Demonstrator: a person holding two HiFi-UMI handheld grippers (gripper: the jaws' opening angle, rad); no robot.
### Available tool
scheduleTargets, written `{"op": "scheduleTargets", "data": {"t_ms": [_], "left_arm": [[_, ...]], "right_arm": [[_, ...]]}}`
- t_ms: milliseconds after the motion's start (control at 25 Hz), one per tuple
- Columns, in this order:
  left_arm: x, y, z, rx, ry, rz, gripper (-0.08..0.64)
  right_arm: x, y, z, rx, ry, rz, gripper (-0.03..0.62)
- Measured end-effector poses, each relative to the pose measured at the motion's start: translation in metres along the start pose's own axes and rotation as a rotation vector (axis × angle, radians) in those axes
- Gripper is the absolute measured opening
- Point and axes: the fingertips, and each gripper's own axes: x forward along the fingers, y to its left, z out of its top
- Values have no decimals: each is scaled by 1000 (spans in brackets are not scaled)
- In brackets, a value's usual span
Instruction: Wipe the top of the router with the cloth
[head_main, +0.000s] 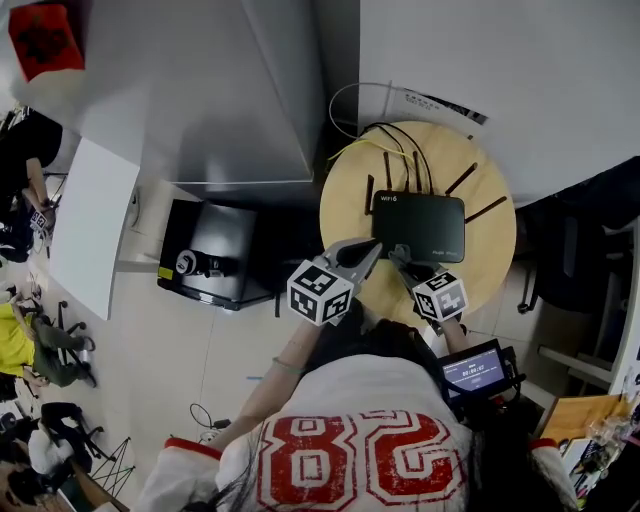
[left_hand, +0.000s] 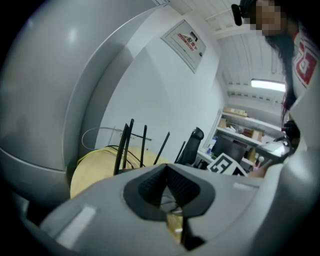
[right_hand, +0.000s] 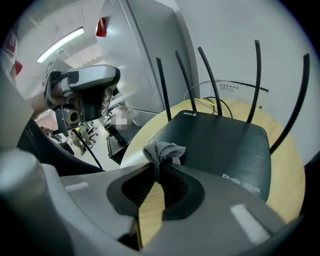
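A black router with several upright antennas lies on a round wooden table. My right gripper is shut on a small grey cloth, whose bunched end rests at the router's near left corner. In the head view the right gripper sits at the router's front edge. Just to its left, my left gripper hovers over the table with its jaws together and nothing between them. The left gripper view shows that gripper, the antennas and the table top.
Yellow and white cables loop behind the router. A black box stands on the floor left of the table, by a white board. A dark chair is at the right. A small screen hangs at the person's waist.
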Motion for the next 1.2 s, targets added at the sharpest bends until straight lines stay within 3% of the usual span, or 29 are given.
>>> {"op": "scheduleTargets", "data": {"t_ms": [440,840,1200], "left_arm": [[9,-6,-1,8,14,-19,2],[-6,18,6,-8,-9,52,2],[-19,31,6,-6,-3,92,2]], "right_arm": [[-7,-36,25,1,-37,-67,38],[2,-100,68,-31,-12,-143,38],[19,-126,90,-8,-14,-175,38]]}}
